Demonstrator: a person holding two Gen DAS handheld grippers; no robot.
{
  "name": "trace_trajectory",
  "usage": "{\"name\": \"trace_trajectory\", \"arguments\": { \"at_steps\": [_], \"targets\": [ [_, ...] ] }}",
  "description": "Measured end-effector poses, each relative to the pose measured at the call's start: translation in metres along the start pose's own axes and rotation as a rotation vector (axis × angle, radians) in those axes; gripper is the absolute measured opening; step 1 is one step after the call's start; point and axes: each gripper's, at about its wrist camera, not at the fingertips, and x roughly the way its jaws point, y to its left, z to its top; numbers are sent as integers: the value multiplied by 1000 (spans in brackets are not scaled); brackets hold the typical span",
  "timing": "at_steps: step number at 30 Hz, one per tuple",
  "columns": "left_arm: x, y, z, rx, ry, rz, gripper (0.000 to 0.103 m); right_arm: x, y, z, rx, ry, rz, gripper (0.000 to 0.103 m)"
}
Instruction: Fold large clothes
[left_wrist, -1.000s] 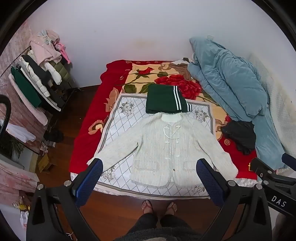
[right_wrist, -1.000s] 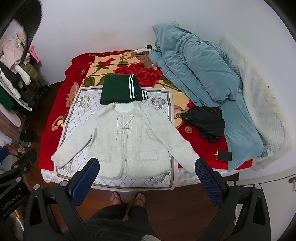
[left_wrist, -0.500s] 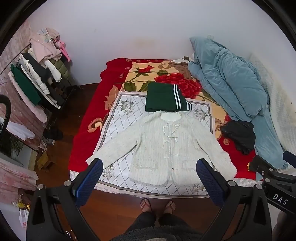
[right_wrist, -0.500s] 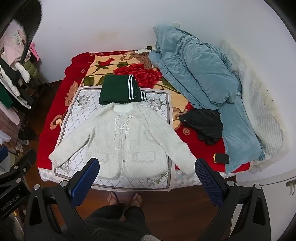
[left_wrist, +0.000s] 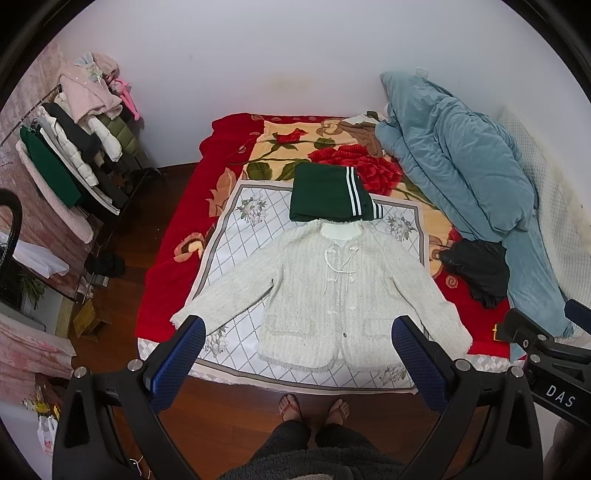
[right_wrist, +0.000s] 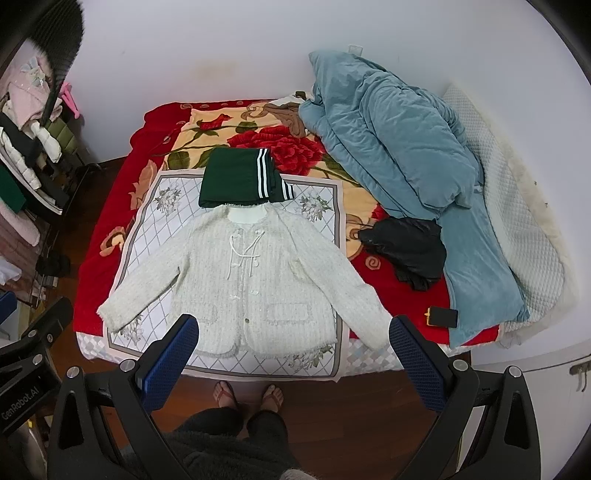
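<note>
A white knit jacket lies flat, front up, sleeves spread, on a white diamond-pattern cloth on the bed; it also shows in the right wrist view. A folded dark green garment with white stripes lies just beyond its collar, also seen in the right wrist view. My left gripper is open and empty, held high above the jacket's hem. My right gripper is open and empty, held high over the bed's near edge.
A blue quilt is heaped along the bed's right side, with a black garment beside it and a black phone near the bed edge. A clothes rack stands left. The person's feet are on the wooden floor.
Both grippers have risen and drawn back a little, so the bed and jacket look smaller and farther away. Nothing on the bed has moved.
</note>
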Motion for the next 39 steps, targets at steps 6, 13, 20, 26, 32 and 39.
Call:
{"name": "trace_trajectory", "arguments": {
  "at_steps": [6, 13, 20, 26, 32, 39],
  "targets": [
    [0, 0, 1, 0, 3, -2, 103, -2, -1, 1, -2, -1, 0, 103],
    [2, 2, 1, -6, 9, -1, 103, 3, 4, 3, -16, 0, 2, 103],
    [2, 3, 2, -5, 6, -2, 103, 1, 7, 2, -17, 0, 5, 103],
    [1, 3, 4, -8, 4, -3, 103, 1, 8, 3, -16, 0, 6, 103],
    [-1, 2, 7, -12, 6, -6, 103, 0, 12, 7, -16, 0, 8, 103],
    [-1, 1, 7, -12, 3, -6, 103, -1, 14, 8, -19, -2, 8, 103]
  ]
}}
